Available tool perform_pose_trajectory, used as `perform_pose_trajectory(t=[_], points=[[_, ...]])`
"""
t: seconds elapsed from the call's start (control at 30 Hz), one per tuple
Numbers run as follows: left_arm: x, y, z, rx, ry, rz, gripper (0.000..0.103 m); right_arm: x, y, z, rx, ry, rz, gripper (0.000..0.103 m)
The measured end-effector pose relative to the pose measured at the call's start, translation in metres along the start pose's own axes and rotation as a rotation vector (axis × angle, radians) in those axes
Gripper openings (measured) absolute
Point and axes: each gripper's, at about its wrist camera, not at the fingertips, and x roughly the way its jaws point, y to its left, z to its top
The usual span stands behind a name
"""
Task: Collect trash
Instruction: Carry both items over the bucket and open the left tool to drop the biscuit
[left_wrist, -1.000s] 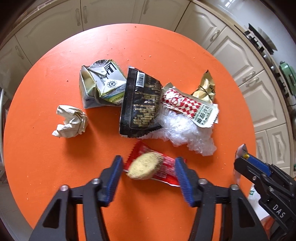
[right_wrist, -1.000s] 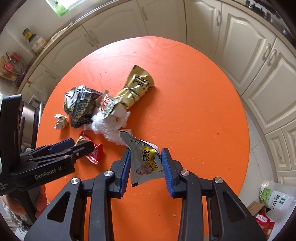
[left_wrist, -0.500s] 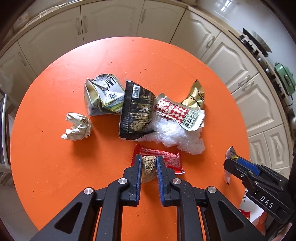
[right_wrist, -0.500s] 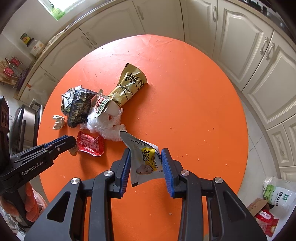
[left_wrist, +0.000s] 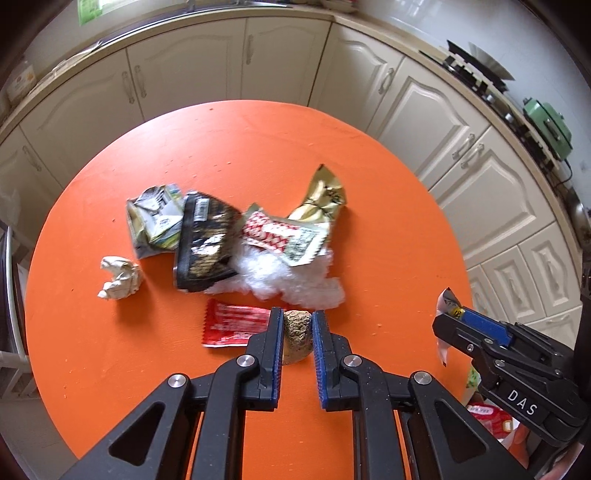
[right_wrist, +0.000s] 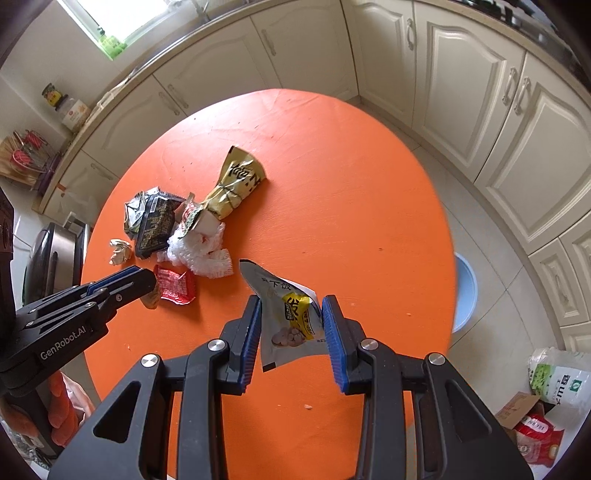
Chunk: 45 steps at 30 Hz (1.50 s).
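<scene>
Left gripper (left_wrist: 297, 334) clamped on a brown crumbly lump (left_wrist: 296, 336) above the round orange table (left_wrist: 388, 221). Right gripper (right_wrist: 291, 328) pinching a grey-and-yellow foil snack packet (right_wrist: 290, 317). Wrapper pile (left_wrist: 236, 236) mid-table.

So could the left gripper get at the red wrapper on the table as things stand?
Probably not right away. The left gripper is shut on a brown lump, so its jaws are taken. The red wrapper lies flat and uncovered just beside it on the orange table, otherwise easy to reach.
</scene>
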Motion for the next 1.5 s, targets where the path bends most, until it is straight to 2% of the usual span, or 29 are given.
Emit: perform_pose_trajectory(t=[0.2, 0.57, 0.97, 1.2, 1.5], points=[[0.007, -0.043, 0.004, 0.069, 0.008, 0.014, 0.011, -0.017, -0.036, -0.003, 0.051, -0.034, 0.001, 0.033], [0.028, -0.160, 0.007, 0.243, 0.035, -0.009, 0.011, -0.057, -0.130, -0.021, 0.185, -0.097, -0.019, 0.033], [0.082, -0.284, 0.019, 0.444, 0.081, -0.016, 0.011, -0.090, -0.244, -0.036, 0.360, -0.153, -0.061, 0.033], [0.121, -0.332, 0.031, 0.519, 0.092, -0.022, 0.011, -0.090, -0.296, -0.046, 0.440, -0.142, -0.080, 0.033], [0.178, -0.371, 0.048, 0.576, 0.149, -0.039, 0.011, -0.076, -0.332, -0.051, 0.513, -0.107, -0.101, 0.033]])
